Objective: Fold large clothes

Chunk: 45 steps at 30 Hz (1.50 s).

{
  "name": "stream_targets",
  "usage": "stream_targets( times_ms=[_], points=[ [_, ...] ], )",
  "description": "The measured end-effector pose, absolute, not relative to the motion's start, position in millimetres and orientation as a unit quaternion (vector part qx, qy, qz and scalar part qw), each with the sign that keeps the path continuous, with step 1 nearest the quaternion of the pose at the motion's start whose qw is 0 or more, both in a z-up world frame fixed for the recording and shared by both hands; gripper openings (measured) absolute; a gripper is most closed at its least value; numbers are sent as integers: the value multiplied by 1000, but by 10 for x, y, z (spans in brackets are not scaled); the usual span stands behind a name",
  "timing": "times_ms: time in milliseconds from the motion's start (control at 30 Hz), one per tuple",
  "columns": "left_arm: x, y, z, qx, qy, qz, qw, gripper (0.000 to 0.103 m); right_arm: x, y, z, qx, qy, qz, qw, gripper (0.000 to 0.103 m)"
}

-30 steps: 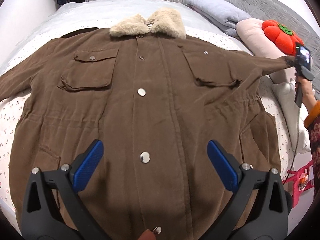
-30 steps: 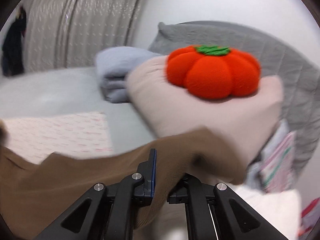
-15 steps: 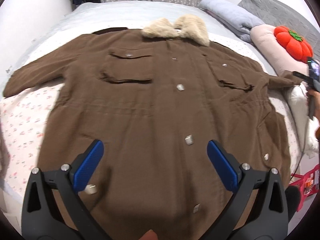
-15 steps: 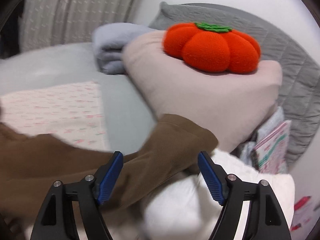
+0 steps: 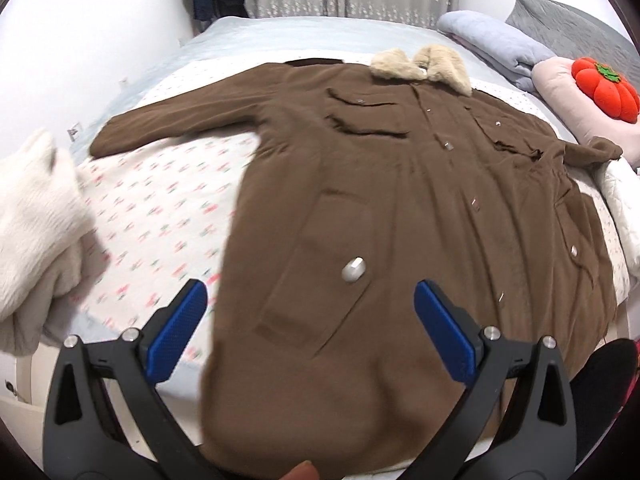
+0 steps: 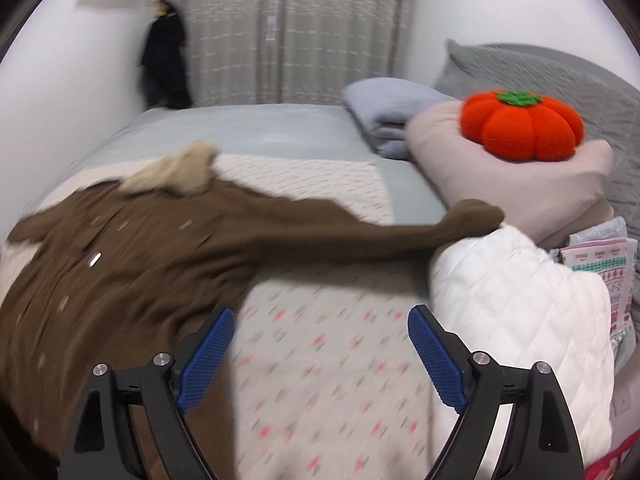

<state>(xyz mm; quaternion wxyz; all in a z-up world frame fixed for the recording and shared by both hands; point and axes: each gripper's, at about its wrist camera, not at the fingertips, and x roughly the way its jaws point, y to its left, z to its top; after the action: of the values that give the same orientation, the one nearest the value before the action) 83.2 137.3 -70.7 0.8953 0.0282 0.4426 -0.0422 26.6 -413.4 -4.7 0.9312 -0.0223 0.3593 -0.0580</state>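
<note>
Lying face up across the bed [image 5: 280, 36], the coat [image 5: 400, 216] is spread flat with its fur collar [image 5: 420, 66] toward the far edge and its hem hanging over the near edge. Both sleeves are stretched out sideways: 1 reaches toward the left edge of the bed, the other toward the right edge, where its cuff [image 6: 472, 216] rests against the pink pillow [image 6: 512, 184] and the white quilt [image 6: 520, 300].

The left gripper [image 5: 310, 334] hovers over the lower front of the coat, jaws spread wide and grasping nothing; the left pad sits above the coat's side edge, the right pad above the brown cloth, with 1 metal snap [image 5: 353, 270] between them and a little ahead.

The right gripper [image 6: 316, 356] is likewise released, jaws wide apart over the flowered sheet [image 6: 320, 360]. The coat's body lies beside its left pad, and the sleeve crosses well ahead of the jaws.

An orange pumpkin cushion [image 6: 520, 126] sits on the pillow.
</note>
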Motion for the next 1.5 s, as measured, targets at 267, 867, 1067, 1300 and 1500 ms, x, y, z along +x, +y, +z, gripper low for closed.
stream_targets(
  times_ms=[267, 867, 1067, 1300, 1500],
  points=[
    [295, 1975, -911, -3, 444, -20, 896, 103, -377, -3391, -567, -68, 413, 21, 908, 91],
    [324, 2328, -1253, -113, 485, -72, 864, 101, 91, -3371, -1395, 101, 510, 6, 854, 54],
    [396, 2263, -1283, -118, 487, -84, 861, 101, -53, -3232, -1182, 100, 492, 43, 864, 4],
    [436, 2303, -1278, -139, 489, -106, 854, 101, -781, -3617, -378, 169, 388, 22, 906, 0],
    [551, 2280, -1415, -142, 506, -107, 844, 92, -948, -3994, -577, 194, 432, -20, 880, 5]
  ],
)
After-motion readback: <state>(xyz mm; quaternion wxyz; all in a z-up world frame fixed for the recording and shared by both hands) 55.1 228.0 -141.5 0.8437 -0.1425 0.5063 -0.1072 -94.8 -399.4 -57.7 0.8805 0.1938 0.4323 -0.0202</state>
